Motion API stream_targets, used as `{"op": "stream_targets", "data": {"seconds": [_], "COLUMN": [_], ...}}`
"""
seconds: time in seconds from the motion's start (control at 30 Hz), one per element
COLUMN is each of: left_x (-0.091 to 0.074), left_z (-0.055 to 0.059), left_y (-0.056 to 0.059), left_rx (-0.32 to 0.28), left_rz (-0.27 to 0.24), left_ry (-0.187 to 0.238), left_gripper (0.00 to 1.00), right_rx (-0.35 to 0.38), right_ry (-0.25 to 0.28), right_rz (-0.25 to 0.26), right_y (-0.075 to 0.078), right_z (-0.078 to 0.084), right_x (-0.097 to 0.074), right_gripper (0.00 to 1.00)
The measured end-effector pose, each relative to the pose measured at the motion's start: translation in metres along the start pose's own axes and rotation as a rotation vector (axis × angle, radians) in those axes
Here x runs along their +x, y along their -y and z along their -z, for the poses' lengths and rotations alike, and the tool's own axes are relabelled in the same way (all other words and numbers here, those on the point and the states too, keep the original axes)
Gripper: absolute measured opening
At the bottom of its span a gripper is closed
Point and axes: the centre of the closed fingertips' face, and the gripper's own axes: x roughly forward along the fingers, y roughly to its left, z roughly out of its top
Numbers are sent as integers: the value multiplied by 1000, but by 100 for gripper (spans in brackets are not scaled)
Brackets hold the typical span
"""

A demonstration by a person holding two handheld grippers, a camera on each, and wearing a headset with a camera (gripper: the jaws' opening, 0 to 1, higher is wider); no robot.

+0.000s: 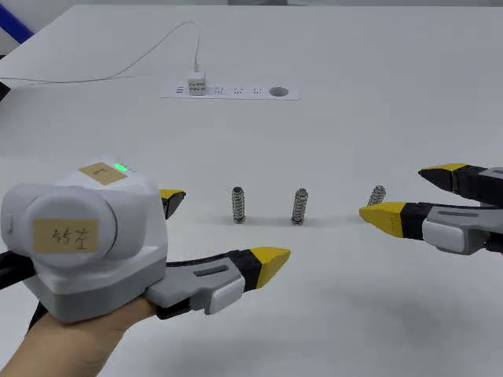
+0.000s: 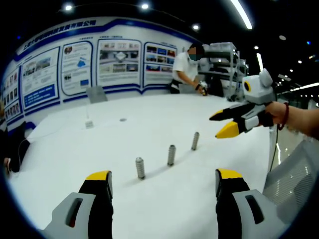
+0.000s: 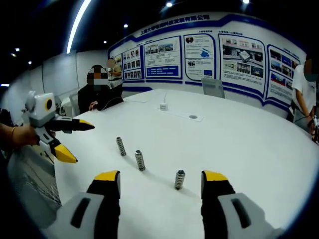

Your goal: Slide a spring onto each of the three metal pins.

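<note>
Judging by how things stand, the work looks all but done, so the main hazard now is undoing it. Three coils stand upright in a row on the white table (image 1: pixel 354 314), and we take the middle spring (image 1: pixel 299 206) as our marker. The spring to its right (image 1: pixel 378 195) sits just beside the lower jaw tip of the right gripper (image 1: pixel 409 195). A small sideways drift of that jaw could tip it, since no base or fixture shows under any of them and we judge they stand free. It also seems to lean a little in the head view, though the picture is too small for us to be sure, or to tell whether its pin pokes out at the top.

The spring to the left of the middle one (image 1: pixel 238 204) faces a like risk from the left gripper (image 1: pixel 222 228). That gripper's near jaw reaches in front of the row, almost as far as the middle spring, and a careless lift or swing could sweep across both. A toppled pin could roll and shed its coil.

Both claws are spread wide and carry nothing. The left gripper's jaws stand far apart, with the left spring roughly between them in the head view but touching neither. The right gripper's jaws are parted too, empty, at the right end of the row.
</note>
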Motion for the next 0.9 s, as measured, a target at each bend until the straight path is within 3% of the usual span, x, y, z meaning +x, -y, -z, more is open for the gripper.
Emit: {"op": "stream_targets", "data": {"seconds": [0.47, 0.77, 0.9], "left_x": [-18, -25, -29], "left_z": [-4, -4, -2], "left_y": [-5, -3, -1], "left_rx": [-16, -15, -17], "left_rz": [-1, 6, 9], "left_ry": [-7, 0, -4], "left_gripper": [87, 89, 92], "right_rx": [5, 3, 18], "right_ry": [1, 13, 42], "right_rz": [-2, -39, -66], "right_y": [-14, -33, -41], "right_z": [8, 11, 6], "right_x": [-23, -33, -37], "right_gripper": [75, 82, 85]}}
